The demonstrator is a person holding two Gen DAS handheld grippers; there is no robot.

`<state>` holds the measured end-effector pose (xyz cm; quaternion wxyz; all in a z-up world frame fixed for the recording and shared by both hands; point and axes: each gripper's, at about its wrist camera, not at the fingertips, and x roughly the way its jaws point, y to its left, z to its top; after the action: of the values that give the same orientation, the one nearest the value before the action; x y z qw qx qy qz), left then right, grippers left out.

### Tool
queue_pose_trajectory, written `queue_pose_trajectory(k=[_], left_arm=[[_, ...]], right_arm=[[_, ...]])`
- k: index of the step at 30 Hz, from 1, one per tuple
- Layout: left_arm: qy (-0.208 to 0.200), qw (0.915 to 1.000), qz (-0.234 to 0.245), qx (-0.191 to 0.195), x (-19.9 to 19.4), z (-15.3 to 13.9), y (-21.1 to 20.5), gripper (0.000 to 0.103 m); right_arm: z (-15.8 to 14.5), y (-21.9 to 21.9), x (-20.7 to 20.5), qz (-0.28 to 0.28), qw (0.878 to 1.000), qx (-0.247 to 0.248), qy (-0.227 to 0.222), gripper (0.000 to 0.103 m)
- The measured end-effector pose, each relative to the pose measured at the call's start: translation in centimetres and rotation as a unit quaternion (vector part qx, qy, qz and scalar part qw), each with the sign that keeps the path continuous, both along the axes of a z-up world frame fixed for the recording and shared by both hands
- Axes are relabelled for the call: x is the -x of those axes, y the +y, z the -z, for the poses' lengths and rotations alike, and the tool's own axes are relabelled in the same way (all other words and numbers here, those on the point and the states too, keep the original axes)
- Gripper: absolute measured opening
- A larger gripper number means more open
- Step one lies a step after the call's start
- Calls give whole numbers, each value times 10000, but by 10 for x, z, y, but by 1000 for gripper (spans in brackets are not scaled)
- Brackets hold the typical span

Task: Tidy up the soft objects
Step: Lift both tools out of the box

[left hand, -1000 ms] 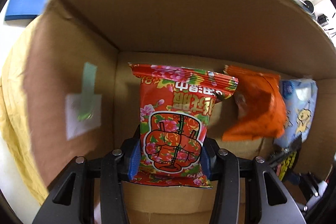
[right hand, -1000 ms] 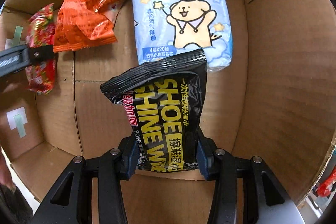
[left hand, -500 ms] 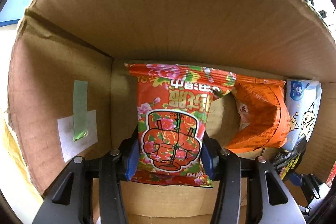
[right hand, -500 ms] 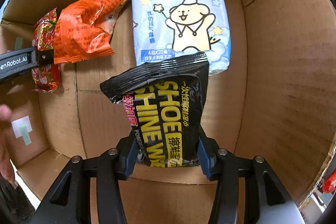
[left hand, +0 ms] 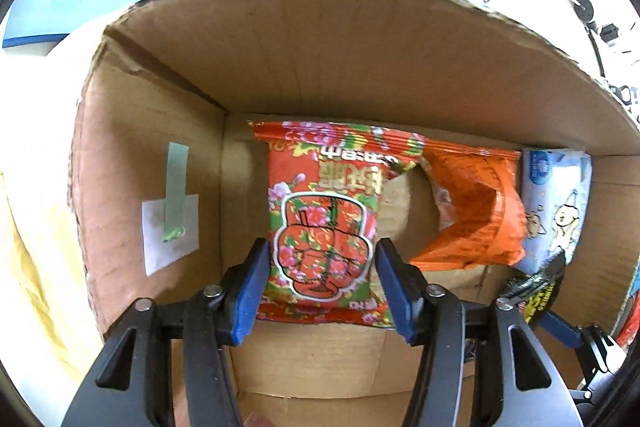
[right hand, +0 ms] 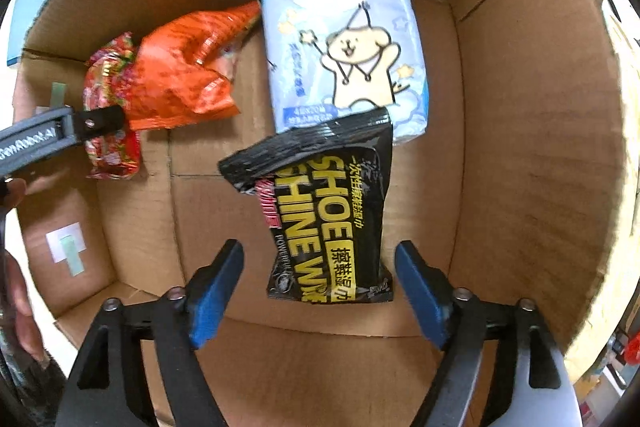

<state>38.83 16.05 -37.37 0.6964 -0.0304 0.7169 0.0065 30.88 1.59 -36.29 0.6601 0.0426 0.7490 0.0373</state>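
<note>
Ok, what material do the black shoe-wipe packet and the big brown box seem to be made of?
Black shoe-wipe packet: apparently glossy plastic film; it shows shiny highlights, wrinkles and a crimped top seal.

Big brown box: corrugated cardboard, matte; fine ribbing shows on the walls and the cut edges look rough.

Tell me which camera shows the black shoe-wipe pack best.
The right wrist view: the black shoe-wipe pack lies face-up in the cardboard box, label readable, between open jaws. The left wrist view catches only a sliver at its right edge.
</note>
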Motion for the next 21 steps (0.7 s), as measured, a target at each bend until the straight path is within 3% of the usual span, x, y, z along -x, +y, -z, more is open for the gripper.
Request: queue_pose_trajectory(k=[3,5,7,13,21], left_arm=[[-48,9999,2,135,8,-8,-13,73],[-109,9998,51,127,14,-13,-17,88],[-197,9996,105,149,16,-26,-21,94],[-592,9981,104,151,36,-64,-24,95],[-1197,9926,148,140,66,-116,-28,95]], right_arm=[[-17,-2,-2,-35,9999,-1,-139,90],[-30,-1,-2,-95,9996,65,-269,92],[-40,-2,-2,-124,9991,147,-378,95],[-72,-13,0,-157,9972,314,-666,103],[-113,-20,18,-138,9949,274,-965,103]])
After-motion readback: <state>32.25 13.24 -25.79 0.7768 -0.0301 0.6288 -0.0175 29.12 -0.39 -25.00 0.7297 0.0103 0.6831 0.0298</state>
